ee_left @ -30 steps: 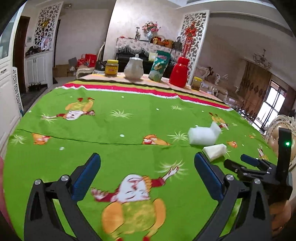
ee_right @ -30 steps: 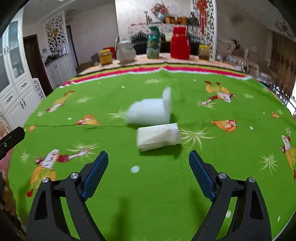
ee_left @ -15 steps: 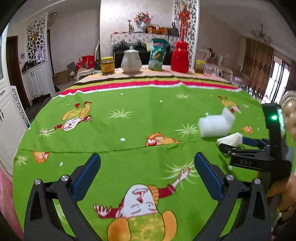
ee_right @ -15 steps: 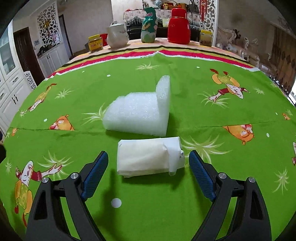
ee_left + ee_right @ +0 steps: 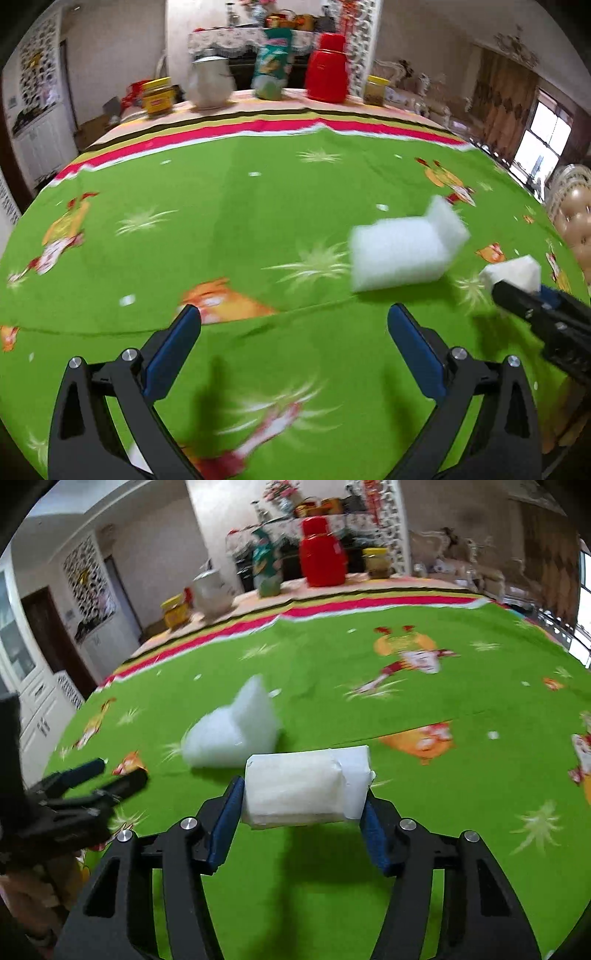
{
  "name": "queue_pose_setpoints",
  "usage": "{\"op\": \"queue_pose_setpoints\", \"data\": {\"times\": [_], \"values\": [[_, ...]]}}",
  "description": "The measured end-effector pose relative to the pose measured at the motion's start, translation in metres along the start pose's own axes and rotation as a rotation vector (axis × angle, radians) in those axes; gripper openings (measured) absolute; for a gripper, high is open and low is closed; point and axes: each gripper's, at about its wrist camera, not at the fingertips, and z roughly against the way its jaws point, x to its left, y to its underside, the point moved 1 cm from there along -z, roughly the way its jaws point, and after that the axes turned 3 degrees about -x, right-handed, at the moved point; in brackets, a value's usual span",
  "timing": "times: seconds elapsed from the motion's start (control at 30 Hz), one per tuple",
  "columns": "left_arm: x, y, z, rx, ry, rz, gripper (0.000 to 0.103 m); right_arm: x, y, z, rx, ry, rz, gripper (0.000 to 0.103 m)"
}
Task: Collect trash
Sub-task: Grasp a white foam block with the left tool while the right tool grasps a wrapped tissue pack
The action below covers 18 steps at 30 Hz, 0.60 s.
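The right gripper (image 5: 302, 805) has its 2 blue-padded fingers on either end of a white paper-wrapped packet (image 5: 306, 784), which lies crosswise between them. The jaws are closing at this moment, and both pads already press against the packet's ends, so it is clamped. The packet looks lifted off the green tablecloth (image 5: 424, 812), with a shadow beneath it, though the blur leaves that unsure.

Just beyond the packet and a little to the left of the right gripper's fingertips sits a white foam piece (image 5: 231, 736), L-shaped with 1 upright flap, resting on the cloth. In the left wrist view this foam piece (image 5: 404, 249) lies ahead of the left gripper (image 5: 293, 326) and off to the right of its right finger, apart from it.

The left gripper's jaws stand wide apart with only cloth between them; nothing is held. It hovers low over the table, and its shadow falls on the cloth between the fingers.

At the far edge of the table, well ahead of both tools, stand a red thermos (image 5: 327, 68), a white teapot (image 5: 208, 86), a green snack bag (image 5: 273, 70) and 2 yellow-lidded jars (image 5: 159, 96), all blurred.
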Motion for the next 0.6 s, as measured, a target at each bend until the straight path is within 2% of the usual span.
{"op": "queue_pose_setpoints", "data": {"times": [0.1,0.2,0.4,0.53,0.6], "values": [[-0.029,-0.004,-0.011,0.006,0.056,-0.023,0.098,-0.018,-0.005,0.012,-0.031,0.038,-0.024,0.057],[-0.05,-0.008,-0.024,0.025,0.1,-0.024,0.098,-0.036,-0.007,0.02,-0.05,0.035,-0.077,0.057],[-0.08,-0.02,-0.052,0.053,0.097,-0.018,0.098,-0.057,-0.008,0.026,-0.06,0.044,-0.132,0.057],[-0.091,-0.026,-0.065,0.063,0.048,-0.022,0.098,-0.056,-0.008,0.023,-0.054,0.038,-0.132,0.057],[-0.088,-0.025,-0.069,0.076,0.051,-0.002,0.093,-0.054,-0.008,0.023,-0.052,0.041,-0.127,0.057]]}}
